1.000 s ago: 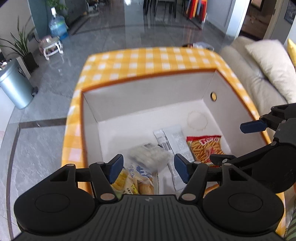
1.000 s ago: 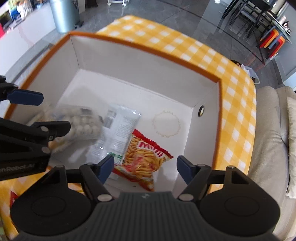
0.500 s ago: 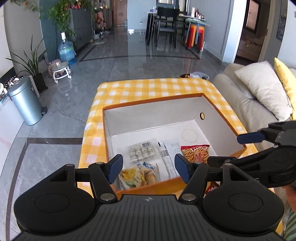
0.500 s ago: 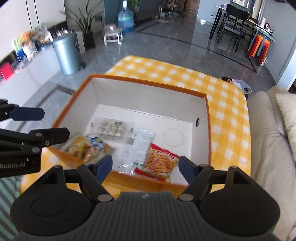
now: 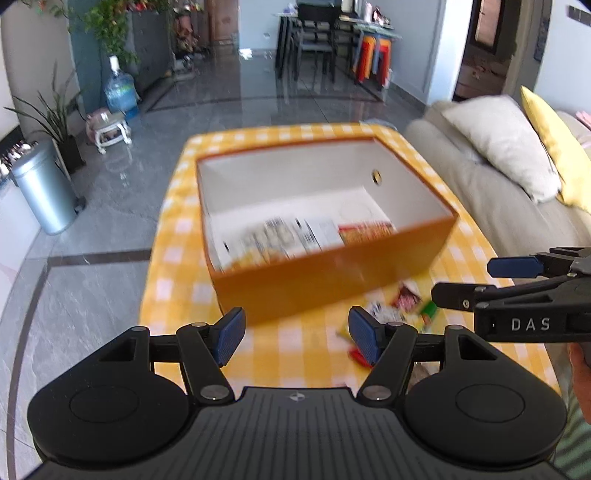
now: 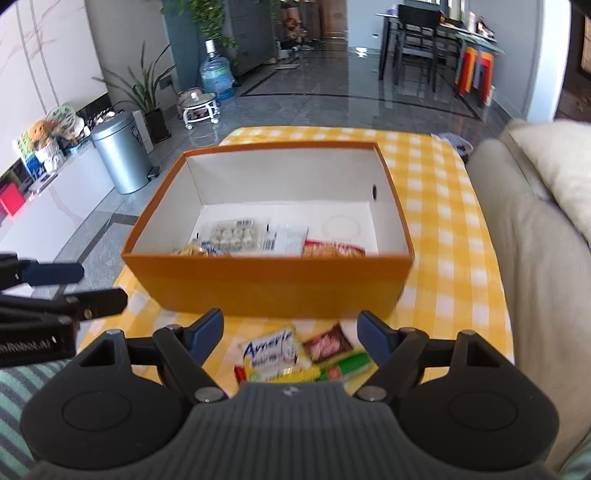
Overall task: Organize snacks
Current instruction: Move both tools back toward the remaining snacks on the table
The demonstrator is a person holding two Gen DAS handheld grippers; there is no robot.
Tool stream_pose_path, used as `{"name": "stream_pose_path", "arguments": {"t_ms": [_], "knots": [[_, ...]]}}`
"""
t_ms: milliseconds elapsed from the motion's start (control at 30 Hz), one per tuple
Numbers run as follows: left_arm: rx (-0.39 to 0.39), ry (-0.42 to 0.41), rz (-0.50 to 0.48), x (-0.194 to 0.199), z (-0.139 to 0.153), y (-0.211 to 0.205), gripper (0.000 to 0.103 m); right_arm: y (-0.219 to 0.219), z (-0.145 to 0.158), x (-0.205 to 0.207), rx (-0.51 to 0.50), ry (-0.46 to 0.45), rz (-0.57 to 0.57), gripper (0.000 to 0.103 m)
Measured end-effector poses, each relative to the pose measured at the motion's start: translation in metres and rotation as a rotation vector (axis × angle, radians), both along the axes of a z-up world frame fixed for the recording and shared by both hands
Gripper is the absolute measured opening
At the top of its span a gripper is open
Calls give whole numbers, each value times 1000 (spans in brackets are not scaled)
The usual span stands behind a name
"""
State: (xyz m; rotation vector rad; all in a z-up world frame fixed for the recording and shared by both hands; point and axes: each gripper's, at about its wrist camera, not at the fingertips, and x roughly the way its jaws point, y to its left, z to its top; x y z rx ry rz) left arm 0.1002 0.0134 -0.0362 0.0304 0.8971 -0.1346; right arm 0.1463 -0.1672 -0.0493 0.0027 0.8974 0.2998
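An orange box (image 6: 273, 284) with a white inside stands on the yellow checked table (image 6: 443, 229); it also shows in the left wrist view (image 5: 332, 277). Inside lie a clear pack of round sweets (image 6: 232, 234), a white packet (image 6: 284, 240) and a red chips bag (image 6: 332, 251). Loose snacks lie on the table in front of the box: a white-and-yellow packet (image 6: 271, 350), a brown-pink one (image 6: 327, 343) and a green one (image 6: 351, 363). My right gripper (image 6: 291, 332) is open and empty above them. My left gripper (image 5: 297, 334) is open and empty, near the box's front wall.
A beige sofa with cushions (image 5: 498, 147) runs along the table's right side. A metal bin (image 6: 122, 155), a water bottle (image 6: 216, 77) and plants stand on the grey floor to the left. A dining table with chairs (image 6: 424, 33) is far back.
Both grippers have pulled back and up from over the box's inside to in front of it. The sweets pack has come to rest in the box. Loose snacks on the table have come into view.
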Motion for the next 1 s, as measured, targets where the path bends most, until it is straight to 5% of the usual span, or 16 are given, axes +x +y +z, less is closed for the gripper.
{"name": "stream_pose_path", "arguments": {"t_ms": [533, 1000], "knots": [[27, 232, -224, -34, -64, -21, 76, -22, -58, -53, -41, 90, -78, 77], [222, 306, -432, -35, -100, -33, 83, -10, -94, -56, 31, 264, -29, 75]]}}
